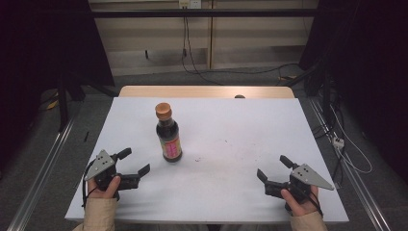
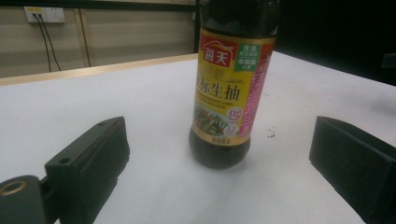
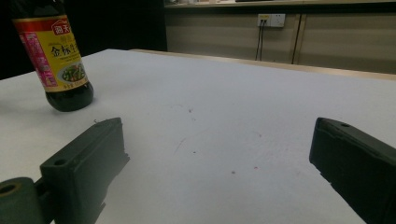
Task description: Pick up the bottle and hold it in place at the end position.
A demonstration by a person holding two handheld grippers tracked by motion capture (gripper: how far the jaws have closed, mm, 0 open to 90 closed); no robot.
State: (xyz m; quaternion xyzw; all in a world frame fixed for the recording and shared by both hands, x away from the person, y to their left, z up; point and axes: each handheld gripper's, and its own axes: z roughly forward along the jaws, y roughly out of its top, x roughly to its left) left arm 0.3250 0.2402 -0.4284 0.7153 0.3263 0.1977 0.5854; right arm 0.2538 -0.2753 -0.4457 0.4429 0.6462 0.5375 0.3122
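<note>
One soy sauce bottle [image 1: 168,134], two grippers — spread

The person is wearing beige sleeves [image 1: 98,214] at the near edge of the table [image 1: 226,192], and each hand is gripping a black claw. The left claw [image 1: 134,161] and the right claw [image 1: 271,166] are each carrying a grey three-cornered plate dotted with small dark screws, with a thin black cable trailing by the wrist. In the gripper views, the blocky matte-black jaws are showing a round screw hole near the top, beside a brass-ringed pivot.

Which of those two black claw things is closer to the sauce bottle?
The left gripper: the bottle stands just ahead of its open jaws. The right gripper, also open, sits far across the table.
</note>
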